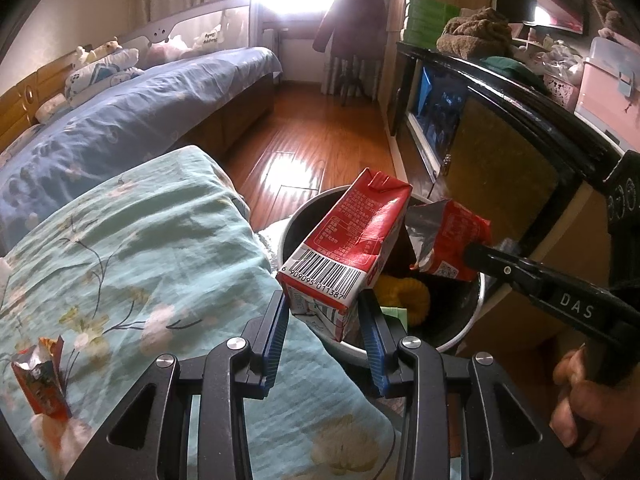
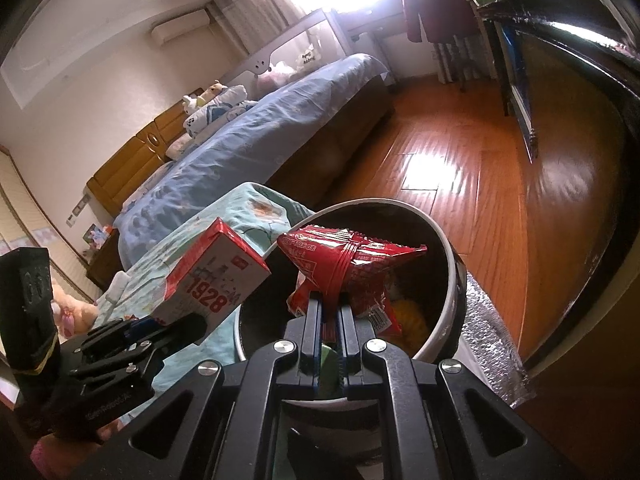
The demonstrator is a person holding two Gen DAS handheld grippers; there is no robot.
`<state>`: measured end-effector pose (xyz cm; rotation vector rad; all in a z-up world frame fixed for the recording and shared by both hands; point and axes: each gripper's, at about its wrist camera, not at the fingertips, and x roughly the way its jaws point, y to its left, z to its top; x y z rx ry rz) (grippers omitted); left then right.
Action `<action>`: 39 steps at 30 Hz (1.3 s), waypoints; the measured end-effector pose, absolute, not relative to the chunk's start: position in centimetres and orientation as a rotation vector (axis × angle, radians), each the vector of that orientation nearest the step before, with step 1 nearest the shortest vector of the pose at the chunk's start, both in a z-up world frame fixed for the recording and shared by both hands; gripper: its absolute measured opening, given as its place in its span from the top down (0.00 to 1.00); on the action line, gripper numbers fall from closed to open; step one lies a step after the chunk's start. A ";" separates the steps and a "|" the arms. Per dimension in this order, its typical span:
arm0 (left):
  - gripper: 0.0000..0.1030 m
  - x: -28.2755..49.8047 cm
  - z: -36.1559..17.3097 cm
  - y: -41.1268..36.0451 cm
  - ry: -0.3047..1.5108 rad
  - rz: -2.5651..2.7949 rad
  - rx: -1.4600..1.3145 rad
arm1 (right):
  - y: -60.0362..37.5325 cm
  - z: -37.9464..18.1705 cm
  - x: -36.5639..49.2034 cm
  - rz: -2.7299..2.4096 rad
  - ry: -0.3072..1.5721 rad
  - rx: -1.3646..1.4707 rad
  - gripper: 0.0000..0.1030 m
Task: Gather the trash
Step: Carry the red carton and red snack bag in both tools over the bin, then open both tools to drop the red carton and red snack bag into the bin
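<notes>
Bedroom floorboards shine behind a round bin (image 1: 472, 320) that stands at the foot of a quilt-covered bed (image 1: 132, 248), and you have both loads hanging over it. Your left tongs (image 1: 324, 312) are part-way open and clamped on the lower end of a red and white carton (image 1: 344, 240), which leans up and away toward 1 o'clock above the near rim. Your right tongs (image 2: 330, 312) are pinched fully together on a crumpled red snack wrapper (image 2: 348, 268), held over the bin's mouth.

The carton is the likelier one to go astray: it is gripped only at one end and sits close to the rim on the bed side, so on release it may tip back onto the quilt. The wrapper is light and creased; it could cling to a pad or drift past the rim. The two loads nearly touch, so one may knock the other. Another wrapper (image 1: 40, 380) lies on the quilt at 8 o'clock, not yet collected.
</notes>
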<state>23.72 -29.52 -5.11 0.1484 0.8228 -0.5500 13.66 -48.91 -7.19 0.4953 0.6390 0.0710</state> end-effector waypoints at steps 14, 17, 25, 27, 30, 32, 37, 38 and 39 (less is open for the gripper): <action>0.66 24.6 -5.5 -30.6 0.837 -0.552 0.145 | -49.3 -7.3 14.8 0.046 0.660 0.483 0.92; 0.66 24.8 -5.6 -30.8 0.838 -0.553 0.147 | -49.3 -7.2 14.9 0.042 0.660 0.483 0.90; 0.66 25.5 -6.0 -31.1 0.856 -0.561 0.141 | -49.5 -7.3 15.5 0.036 0.678 0.474 0.89; 0.66 25.6 -6.0 -31.2 0.863 -0.567 0.137 | -49.5 -7.4 15.7 0.035 0.683 0.470 0.89; 0.63 25.8 -6.0 -31.4 0.882 -0.582 0.134 | -49.5 -7.5 16.0 0.027 0.700 0.468 0.80; 0.60 25.8 -5.9 -31.3 0.879 -0.587 0.130 | -49.6 -7.5 16.0 0.024 0.701 0.484 0.44; 0.54 25.2 -5.8 -30.2 0.867 -0.571 0.115 | -49.5 -7.4 15.3 0.020 0.690 0.501 0.37; 0.54 25.0 -5.8 -29.8 0.867 -0.566 0.107 | -49.4 -7.3 15.2 0.023 0.688 0.507 0.36; 0.52 24.7 -5.8 -29.2 0.865 -0.556 0.099 | -49.3 -7.3 15.0 0.024 0.684 0.507 0.35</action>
